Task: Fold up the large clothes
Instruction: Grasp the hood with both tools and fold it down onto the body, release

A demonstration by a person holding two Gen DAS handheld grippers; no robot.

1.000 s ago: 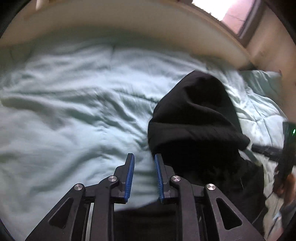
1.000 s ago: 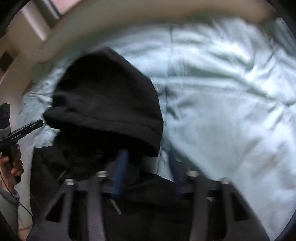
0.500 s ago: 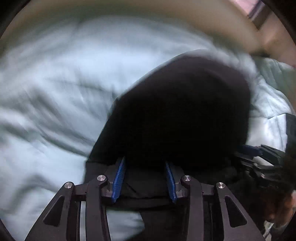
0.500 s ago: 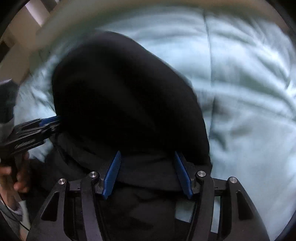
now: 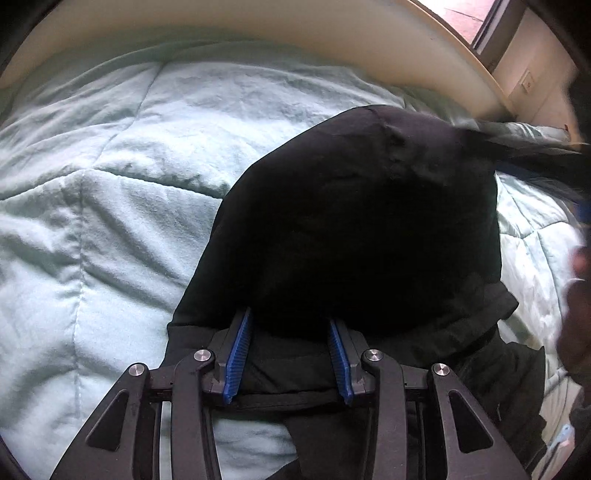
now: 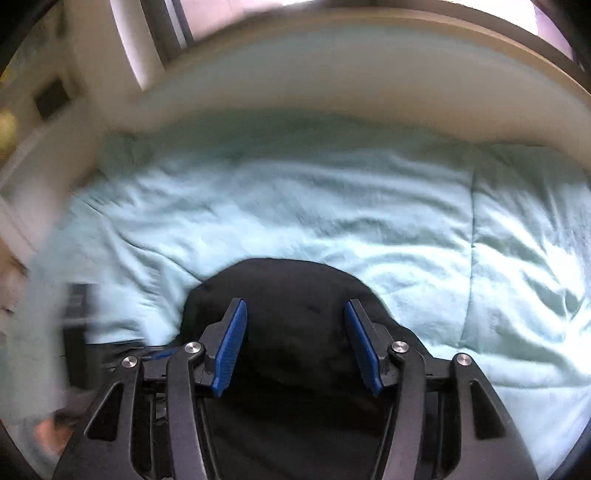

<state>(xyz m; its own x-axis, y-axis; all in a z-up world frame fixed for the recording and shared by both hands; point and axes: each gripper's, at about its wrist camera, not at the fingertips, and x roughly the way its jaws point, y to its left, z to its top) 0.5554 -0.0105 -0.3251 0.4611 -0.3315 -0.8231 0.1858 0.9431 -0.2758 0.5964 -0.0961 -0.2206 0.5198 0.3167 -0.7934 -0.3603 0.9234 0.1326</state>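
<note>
Dim daylight comes from my window (image 5: 476, 22); right view smears at its left edge, fisheye bends the borders.

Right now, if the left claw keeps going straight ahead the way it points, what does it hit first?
Most likely the black hoodie's hood, bunched directly ahead of the open left claw; the light blue comforter lies beyond.

- The left gripper (image 5: 290, 356) is being held with its blue-padded fingers (image 5: 236, 360) spread apart, low over the near edge of a black hooded garment (image 5: 362, 221).
- The garment is lying on a pale green quilt (image 5: 110, 184), its rounded hood pointing far.
- A blurred hand (image 5: 576, 295) is being seen at the right edge.
</note>
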